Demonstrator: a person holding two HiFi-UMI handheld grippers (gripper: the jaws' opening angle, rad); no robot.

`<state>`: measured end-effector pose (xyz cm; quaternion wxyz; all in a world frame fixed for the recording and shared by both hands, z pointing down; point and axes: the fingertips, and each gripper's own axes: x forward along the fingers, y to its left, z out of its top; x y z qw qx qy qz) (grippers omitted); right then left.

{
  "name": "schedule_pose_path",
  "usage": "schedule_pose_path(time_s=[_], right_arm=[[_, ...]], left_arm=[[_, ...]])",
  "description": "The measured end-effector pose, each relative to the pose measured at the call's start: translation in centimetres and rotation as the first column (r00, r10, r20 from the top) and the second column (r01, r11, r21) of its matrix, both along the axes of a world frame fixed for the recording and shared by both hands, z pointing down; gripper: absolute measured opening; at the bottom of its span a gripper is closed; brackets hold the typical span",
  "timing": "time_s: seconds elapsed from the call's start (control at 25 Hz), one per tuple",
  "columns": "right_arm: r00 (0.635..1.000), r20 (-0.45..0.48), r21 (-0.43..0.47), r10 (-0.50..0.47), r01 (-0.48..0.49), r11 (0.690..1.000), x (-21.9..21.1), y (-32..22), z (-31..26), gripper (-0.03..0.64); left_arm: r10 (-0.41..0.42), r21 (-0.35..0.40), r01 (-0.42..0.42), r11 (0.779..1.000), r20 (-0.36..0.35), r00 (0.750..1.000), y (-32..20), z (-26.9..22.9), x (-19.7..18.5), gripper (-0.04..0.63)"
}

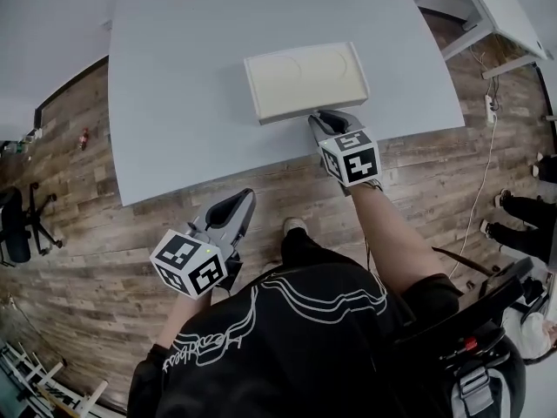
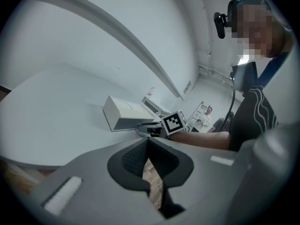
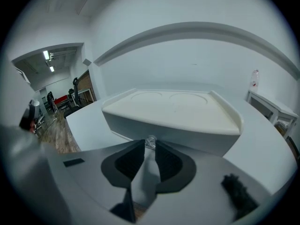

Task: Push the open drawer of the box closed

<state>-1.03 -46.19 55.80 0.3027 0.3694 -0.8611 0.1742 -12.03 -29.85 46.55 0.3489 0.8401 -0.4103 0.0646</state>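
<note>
A white box (image 1: 305, 78) lies near the front edge of the pale table (image 1: 174, 103). My right gripper (image 1: 316, 117) is up against the box's front face. In the right gripper view its fingertips (image 3: 140, 144) stand a narrow gap apart, closed around a small clear drawer knob (image 3: 150, 141). The drawer front (image 3: 173, 132) looks close to flush with the box, with a thin lip showing low on the left. My left gripper (image 1: 242, 200) hangs over the wooden floor, short of the table. It is shut and empty. The left gripper view shows the box (image 2: 123, 112) far ahead.
An office chair (image 1: 17, 225) stands at the far left. A second white table (image 1: 500, 7) is at the upper right, with a cable (image 1: 487, 146) on the floor and people's feet (image 1: 522, 207) at the right edge. Right of the box stands a low shelf (image 3: 272, 109).
</note>
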Motion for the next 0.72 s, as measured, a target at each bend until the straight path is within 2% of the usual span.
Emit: schedule_pose_path(time_s=[0.12, 0.28, 0.4, 0.52, 0.6, 0.72], right_arm=[[1.000, -0.024, 0.013, 0.006, -0.005, 1.000, 0.5, -0.4, -0.2, 0.076], [0.999, -0.016, 0.057, 0.051, -0.050, 0.997, 1.3, 1.0, -1.8, 0.075], [0.993, 0.116, 0.055, 0.004, -0.010, 0.998, -0.6, 4.6, -4.1, 0.075], [0.955, 0.278, 0.041, -0.100, 0.092, 0.995, -2.3, 9.2, -7.2, 0.069], [0.925, 0.351, 0.045, -0.144, 0.137, 0.990, -2.6, 12.9, -9.5, 0.027], [0.892, 0.424, 0.092, -0.156, 0.129, 0.987, -1.1, 17.7, -13.3, 0.011]], left_arm=[[-0.007, -0.001, 0.007, 1.000, -0.012, 1.000, -0.2, 0.1, 0.1, 0.008], [0.044, 0.027, -0.044, 0.999, -0.020, 0.999, 0.5, -0.3, 0.1, 0.008], [0.088, 0.049, -0.087, 0.995, -0.030, 0.996, 1.2, -0.8, -0.7, 0.008], [0.113, 0.068, -0.111, 0.992, -0.028, 0.993, 1.7, -1.8, 0.0, 0.008], [0.143, 0.086, -0.141, 0.986, -0.016, 0.990, 2.8, -2.9, 1.2, 0.008], [0.242, 0.165, -0.237, 0.957, -0.007, 0.970, 4.4, -4.7, 4.1, 0.008]])
